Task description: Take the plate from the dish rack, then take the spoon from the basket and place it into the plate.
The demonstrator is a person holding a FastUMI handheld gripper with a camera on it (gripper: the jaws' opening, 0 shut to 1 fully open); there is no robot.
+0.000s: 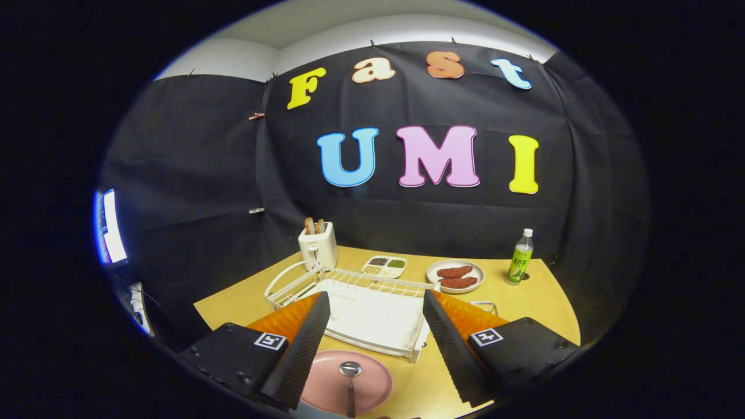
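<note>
Spoon (350, 378) on plate (372, 381), between open gripper (372, 355) fingers.

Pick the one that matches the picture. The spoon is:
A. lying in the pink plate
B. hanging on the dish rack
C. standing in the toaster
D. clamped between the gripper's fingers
A: the spoon lies in the pink plate on the table, in front of the dish rack, while the gripper stands open above it with nothing between its fingers.
</note>
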